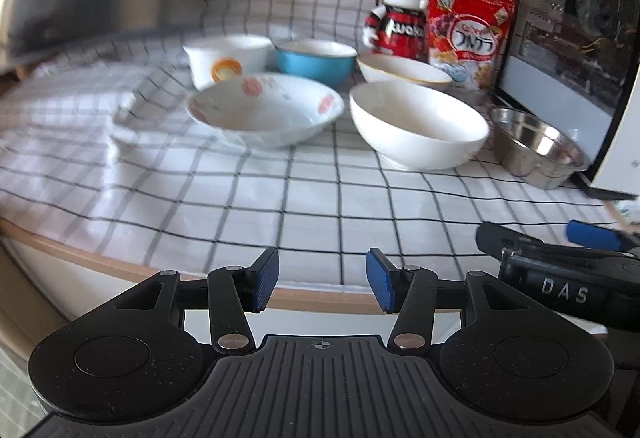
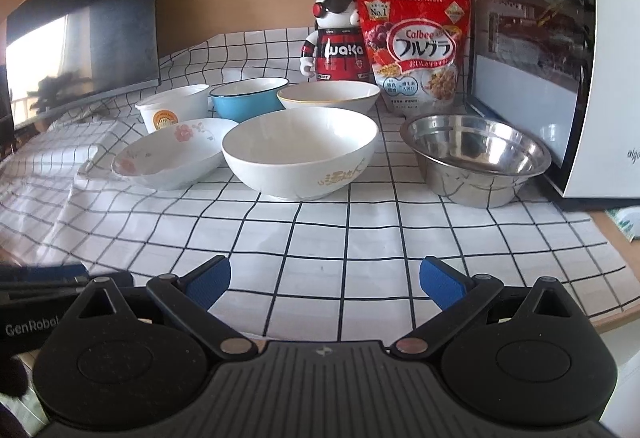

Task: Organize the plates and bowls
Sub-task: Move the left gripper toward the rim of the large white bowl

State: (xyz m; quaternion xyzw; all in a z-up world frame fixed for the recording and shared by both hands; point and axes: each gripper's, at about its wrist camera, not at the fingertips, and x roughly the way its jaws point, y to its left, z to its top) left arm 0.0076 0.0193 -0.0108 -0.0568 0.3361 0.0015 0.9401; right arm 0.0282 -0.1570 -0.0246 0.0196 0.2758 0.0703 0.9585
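Several bowls stand on a checked tablecloth (image 2: 320,258). A large white bowl (image 2: 300,152) is in the middle, a flowered shallow bowl (image 2: 172,154) to its left, a steel bowl (image 2: 476,158) to its right. Behind them are a white cup-like bowl (image 2: 172,108), a blue bowl (image 2: 248,98) and a gold-rimmed white bowl (image 2: 328,96). The same bowls show in the left wrist view: white bowl (image 1: 418,124), flowered bowl (image 1: 264,108), steel bowl (image 1: 536,146). My left gripper (image 1: 322,280) is open and empty at the table's front edge. My right gripper (image 2: 324,284) is open and empty over the front cloth.
A white microwave (image 2: 568,58) stands at the right, close to the steel bowl. A red cereal bag (image 2: 416,46) and a panda robot figure (image 2: 338,38) stand at the back. A dark monitor (image 2: 88,18) is at the left. The right gripper's body (image 1: 568,274) shows beside my left.
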